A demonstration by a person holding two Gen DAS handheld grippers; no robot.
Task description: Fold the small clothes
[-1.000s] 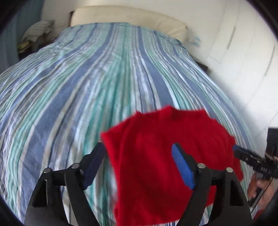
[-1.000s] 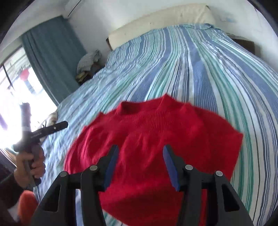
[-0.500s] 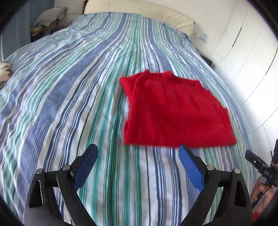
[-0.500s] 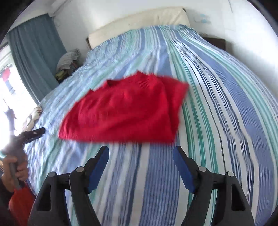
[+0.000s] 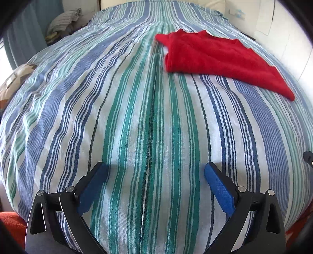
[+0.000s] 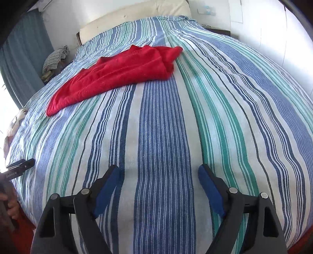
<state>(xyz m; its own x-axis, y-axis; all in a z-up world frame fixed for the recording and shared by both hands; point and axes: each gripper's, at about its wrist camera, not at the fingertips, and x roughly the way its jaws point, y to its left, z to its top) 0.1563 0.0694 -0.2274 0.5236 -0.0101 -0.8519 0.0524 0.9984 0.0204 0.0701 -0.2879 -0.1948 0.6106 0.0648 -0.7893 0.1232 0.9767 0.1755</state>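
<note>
**Red sweater lies folded on the striped bed, both grippers empty**

The bed [image 5: 137, 121] fills nearly all of both views. Its cover has long stripes in blue, green and white that run toward the headboard [image 6: 137, 17], which is cream and stands against a white wall. A teal curtain [image 6: 21, 58] hangs at the window side, and beside it a small heap of checked cloth [image 6: 55, 58] sits next to the bed. White cupboard doors [image 5: 283, 25] close the other side of the room.

The red sweater [image 5: 217, 58] lies flat on the cover in the far half of the bed, folded into 1 wide piece, with the neck opening toward the headboard. In the right wrist view the red sweater [image 6: 117, 72] sits to the upper left, and its folded edge is bunched a little at the right end.

The left gripper [image 5: 154, 183] hangs low above the near edge of the bed, well apart from the sweater, with its 2 blue pads spread wide and nothing between them. The right gripper [image 6: 158, 185] has the same pose, spread wide and empty. The person's left hand [image 6: 10, 203] shows at the left border of the right wrist view.

Compared with 0.5 s ago, both grippers have drawn back toward the foot of the bed, so the sweater now looks farther away. 1.0 s ago it was right at the pads.
</note>
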